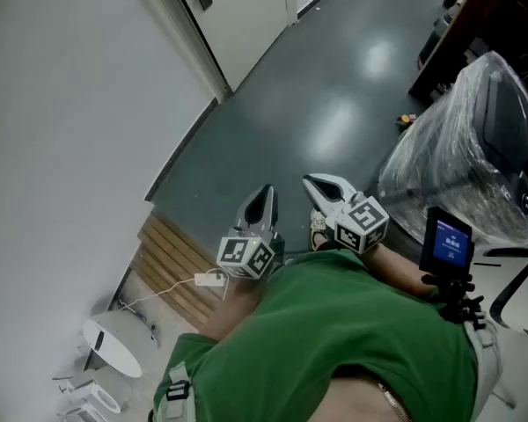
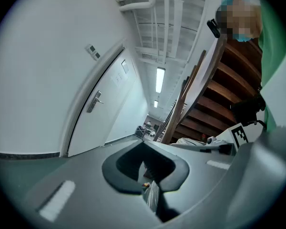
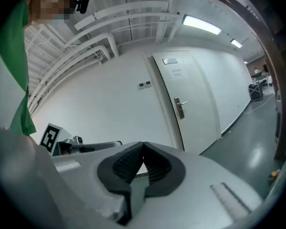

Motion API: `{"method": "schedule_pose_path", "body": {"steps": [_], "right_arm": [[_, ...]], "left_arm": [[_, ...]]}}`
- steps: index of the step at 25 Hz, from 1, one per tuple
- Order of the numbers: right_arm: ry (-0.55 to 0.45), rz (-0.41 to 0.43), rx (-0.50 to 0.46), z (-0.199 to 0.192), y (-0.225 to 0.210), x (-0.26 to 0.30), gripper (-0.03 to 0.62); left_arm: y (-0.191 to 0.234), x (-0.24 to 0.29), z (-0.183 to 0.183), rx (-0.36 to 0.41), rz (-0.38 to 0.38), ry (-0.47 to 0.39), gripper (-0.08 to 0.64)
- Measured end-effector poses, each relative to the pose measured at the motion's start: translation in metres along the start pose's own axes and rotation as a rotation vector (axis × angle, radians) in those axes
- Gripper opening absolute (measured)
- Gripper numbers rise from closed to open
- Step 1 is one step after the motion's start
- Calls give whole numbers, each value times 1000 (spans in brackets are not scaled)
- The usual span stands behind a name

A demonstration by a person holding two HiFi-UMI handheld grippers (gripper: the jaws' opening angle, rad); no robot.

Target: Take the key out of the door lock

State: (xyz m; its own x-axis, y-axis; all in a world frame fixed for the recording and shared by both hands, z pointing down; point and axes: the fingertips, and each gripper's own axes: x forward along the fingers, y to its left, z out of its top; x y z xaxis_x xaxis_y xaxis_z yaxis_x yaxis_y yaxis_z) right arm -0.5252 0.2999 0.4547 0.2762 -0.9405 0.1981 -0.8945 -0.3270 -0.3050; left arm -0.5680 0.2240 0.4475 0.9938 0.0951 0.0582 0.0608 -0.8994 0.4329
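A white door [image 3: 193, 94] with a silver lever handle [image 3: 179, 106] stands far ahead in the right gripper view. In the left gripper view the same door [image 2: 109, 109] and its handle [image 2: 96, 100] lie to the left. No key can be made out at this distance. Both grippers are held close to a person's green shirt in the head view, well away from the door [image 1: 238, 16]. My left gripper [image 1: 262, 202] is shut with nothing between its jaws, which meet in its own view [image 2: 143, 143]. My right gripper [image 1: 319, 183] is also shut and empty [image 3: 143, 143].
A plastic-wrapped bundle [image 1: 462, 148] and a phone on a mount [image 1: 446, 240] stand at the right. A wooden staircase [image 2: 219, 89] rises beside the corridor. Wooden slats [image 1: 172, 266], a white cable with an adapter [image 1: 209, 280] and a round white stand [image 1: 114, 345] lie by the left wall.
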Motion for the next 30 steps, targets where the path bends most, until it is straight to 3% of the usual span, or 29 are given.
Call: {"method": "schedule_pose_path", "body": {"steps": [18,23,30], "right_arm": [[-9,8,-4,7,5,1,-5],[-6,8,30,19,-61,24,-5],[-31,26,66,33,-95,34,-5]], "left_arm": [[0,3,4,11,-3,24,-3],[13,73,-5,-1,9,50,-3],[14,111,-1,12,18,45,-3]]}}
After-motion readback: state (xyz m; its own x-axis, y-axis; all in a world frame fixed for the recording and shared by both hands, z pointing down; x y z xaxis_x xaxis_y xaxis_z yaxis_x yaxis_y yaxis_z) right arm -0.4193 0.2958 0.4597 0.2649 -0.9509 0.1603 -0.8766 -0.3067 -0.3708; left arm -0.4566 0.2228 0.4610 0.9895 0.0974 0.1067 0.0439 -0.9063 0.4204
